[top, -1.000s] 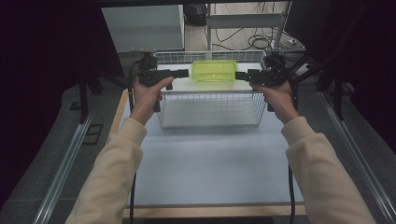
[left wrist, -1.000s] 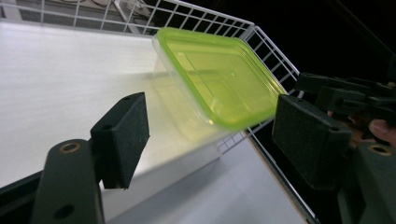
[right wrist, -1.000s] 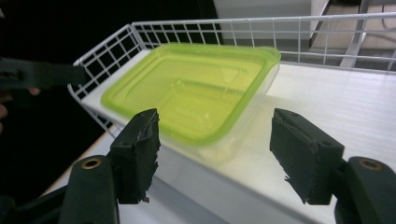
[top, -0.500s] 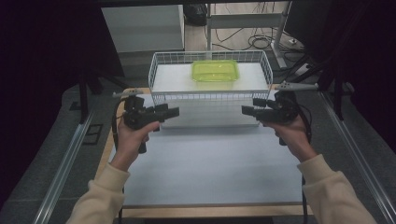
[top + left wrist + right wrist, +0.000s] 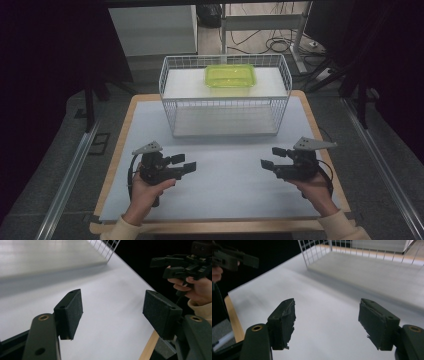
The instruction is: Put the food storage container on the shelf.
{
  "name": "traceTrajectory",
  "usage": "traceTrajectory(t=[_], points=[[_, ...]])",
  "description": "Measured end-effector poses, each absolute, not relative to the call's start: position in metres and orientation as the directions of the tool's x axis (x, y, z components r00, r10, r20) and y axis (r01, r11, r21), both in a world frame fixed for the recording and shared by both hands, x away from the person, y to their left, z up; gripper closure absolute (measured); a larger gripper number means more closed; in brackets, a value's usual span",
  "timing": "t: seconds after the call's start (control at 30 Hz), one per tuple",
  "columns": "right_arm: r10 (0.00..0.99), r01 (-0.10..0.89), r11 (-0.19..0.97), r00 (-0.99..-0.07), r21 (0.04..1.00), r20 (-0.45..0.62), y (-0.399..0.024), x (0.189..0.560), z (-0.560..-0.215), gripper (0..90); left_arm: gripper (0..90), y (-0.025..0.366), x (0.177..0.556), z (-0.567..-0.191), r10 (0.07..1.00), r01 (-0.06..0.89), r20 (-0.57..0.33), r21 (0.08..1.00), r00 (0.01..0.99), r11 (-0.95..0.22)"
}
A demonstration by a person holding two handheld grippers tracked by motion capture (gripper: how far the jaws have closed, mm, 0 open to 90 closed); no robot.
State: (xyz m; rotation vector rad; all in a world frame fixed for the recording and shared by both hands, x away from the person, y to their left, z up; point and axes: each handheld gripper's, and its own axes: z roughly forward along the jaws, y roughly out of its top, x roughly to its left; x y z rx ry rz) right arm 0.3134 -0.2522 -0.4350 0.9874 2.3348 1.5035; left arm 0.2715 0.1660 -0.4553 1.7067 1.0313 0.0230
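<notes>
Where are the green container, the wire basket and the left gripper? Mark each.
green container (image 5: pixel 230 75), high view, lid centre.
wire basket (image 5: pixel 225 109), high view, front wall.
left gripper (image 5: pixel 187 163), high view, between its fingertips.

A white wire basket (image 5: pixel 170 85) stood at the far middle of the white-topped table (image 5: pixel 225 200). On its upper shelf, toward the far side, sat a lime-green lidded container (image 5: pixel 230 76). Cables (image 5: pixel 280 46) lay on the floor beyond.

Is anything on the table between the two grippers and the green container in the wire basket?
The basket's near wire wall stands between them: the green container lies inside, toward the back. The white table surface from the left gripper and right gripper up to the basket carries nothing. The basket's top is open, so approach from above looks unobstructed.
</notes>
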Motion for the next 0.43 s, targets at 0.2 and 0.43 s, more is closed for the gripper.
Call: traceTrajectory(t=[0.2, 0.43], points=[[0.621, 0.445, 0.269, -0.758, 0.854, 0.2, -0.252, 0.312, -0.453, 30.2, 32.1, 0.161, 0.271, -0.47, 0.648, 0.632, -0.454, 0.773, 0.612, -0.056], [0.66, 0.4, 0.252, -0.737, 0.881, 0.146, -0.256, 0.306, -0.45, 29.9, 31.3, 0.16, 0.273, -0.47, 0.649, 0.635, -0.46, 0.771, 0.607, -0.048]])
